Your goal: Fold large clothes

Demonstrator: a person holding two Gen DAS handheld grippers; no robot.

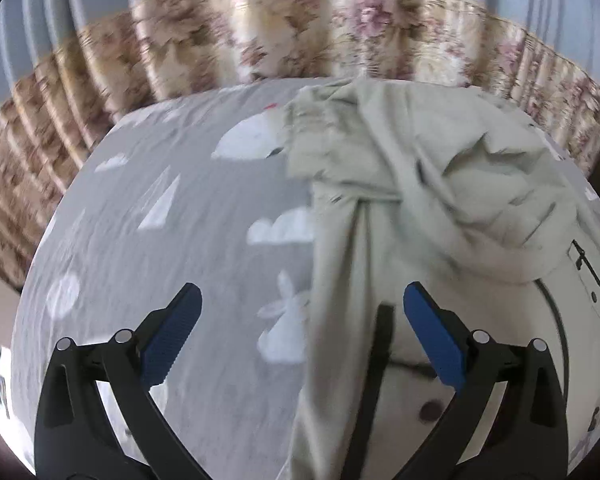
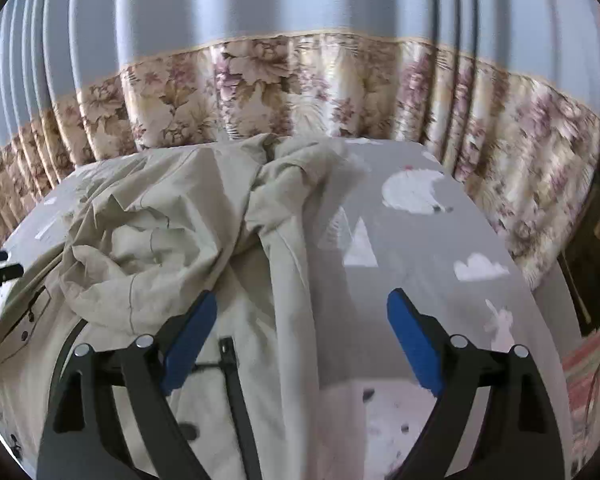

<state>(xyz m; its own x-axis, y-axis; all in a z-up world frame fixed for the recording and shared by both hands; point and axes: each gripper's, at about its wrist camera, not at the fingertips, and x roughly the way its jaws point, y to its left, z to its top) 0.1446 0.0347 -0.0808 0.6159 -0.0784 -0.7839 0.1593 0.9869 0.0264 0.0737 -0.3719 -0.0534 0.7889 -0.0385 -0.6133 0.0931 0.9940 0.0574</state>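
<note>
- Your left gripper is standing wide open, its blue pads spread apart and pressing on nothing; it is hanging over the left edge of the coat, with one finger above the bedsheet and the other above the cloth.
- Your right gripper is also gaping open and holding nothing; its left pad is hovering over the coat, its right pad over the bare sheet.
- The pale greenish-beige coat is lying crumpled on the bed, bunched into folds toward the far side, with a flatter panel nearer you showing black trim and a dark button.
- The grey bedsheet is showing its white clouds, triangles and a rabbit beside the coat.
- A flowered curtain is hanging behind the bed, below a grey-blue pleated one.
- Both views are looking blurred, so fine detail on the coat is not readable.
</note>
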